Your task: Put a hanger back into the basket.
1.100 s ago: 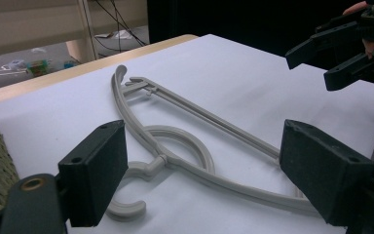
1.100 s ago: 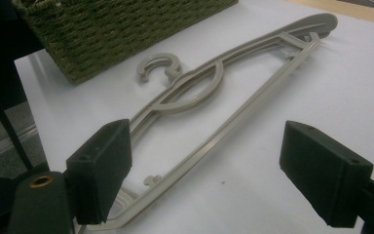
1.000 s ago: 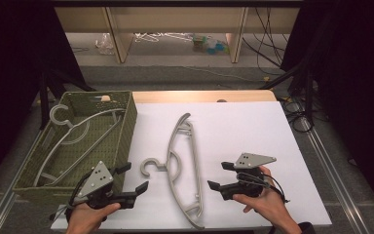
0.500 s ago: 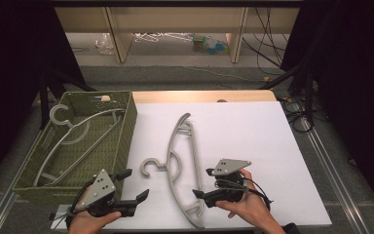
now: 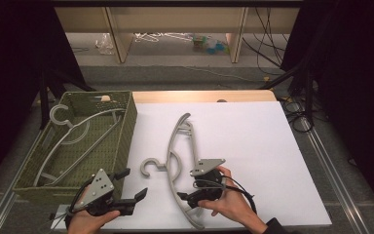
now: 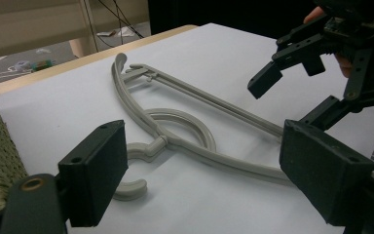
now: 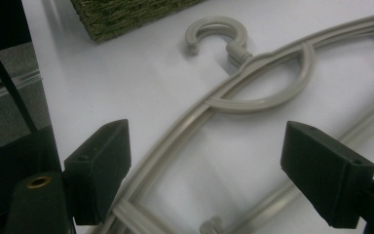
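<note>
White tabletop (image 5: 272, 146) carrying a grey hanger (image 5: 177, 161) mid-table, long axis near-to-far, hook pointing toward the wicker basket (image 5: 126, 126) at the left edge. Right half bare. Left gripper (image 5: 129, 187) and right gripper (image 5: 187, 197): jaws spread, ungrasping.

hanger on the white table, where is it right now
In the high view the loose hanger lies flat on the white table, just right of the green basket, its near end beside the open right gripper.
</note>
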`<state>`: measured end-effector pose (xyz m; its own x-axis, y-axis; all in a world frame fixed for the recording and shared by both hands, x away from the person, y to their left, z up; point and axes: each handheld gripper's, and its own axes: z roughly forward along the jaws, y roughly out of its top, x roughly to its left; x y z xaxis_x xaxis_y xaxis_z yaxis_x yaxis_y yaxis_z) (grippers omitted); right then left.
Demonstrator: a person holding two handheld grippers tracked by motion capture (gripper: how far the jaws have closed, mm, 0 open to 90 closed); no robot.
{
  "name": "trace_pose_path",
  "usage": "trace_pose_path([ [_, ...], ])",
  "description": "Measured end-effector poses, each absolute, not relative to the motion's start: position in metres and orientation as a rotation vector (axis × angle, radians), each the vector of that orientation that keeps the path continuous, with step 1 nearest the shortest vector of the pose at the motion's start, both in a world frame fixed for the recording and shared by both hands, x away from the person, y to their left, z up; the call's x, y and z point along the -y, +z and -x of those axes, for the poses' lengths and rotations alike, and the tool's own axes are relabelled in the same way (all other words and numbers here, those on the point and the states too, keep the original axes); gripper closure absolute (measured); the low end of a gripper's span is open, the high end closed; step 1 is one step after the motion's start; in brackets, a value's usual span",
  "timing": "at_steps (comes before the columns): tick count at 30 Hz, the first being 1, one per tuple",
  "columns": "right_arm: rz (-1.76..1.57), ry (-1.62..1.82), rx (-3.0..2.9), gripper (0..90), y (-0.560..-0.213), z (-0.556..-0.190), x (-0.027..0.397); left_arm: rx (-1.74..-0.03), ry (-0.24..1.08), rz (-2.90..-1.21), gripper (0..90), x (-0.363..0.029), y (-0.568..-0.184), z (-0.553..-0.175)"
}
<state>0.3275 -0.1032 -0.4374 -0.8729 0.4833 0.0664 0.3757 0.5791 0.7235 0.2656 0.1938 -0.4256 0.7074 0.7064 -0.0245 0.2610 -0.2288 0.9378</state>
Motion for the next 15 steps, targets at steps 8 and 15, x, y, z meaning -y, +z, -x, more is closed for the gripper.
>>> trace_pose_path([
  [8, -0.711, 1.108, -2.714, 20.1, -0.448, -0.337, 0.079, -0.754, 0.497, -1.799, 17.7, -0.194, -0.425, -0.266],
  [15, -0.733, 1.022, -2.747, 24.2, -0.458, -0.342, 0.065, -0.745, 0.491, -1.805, 17.7, -0.192, -0.427, -0.266],
])
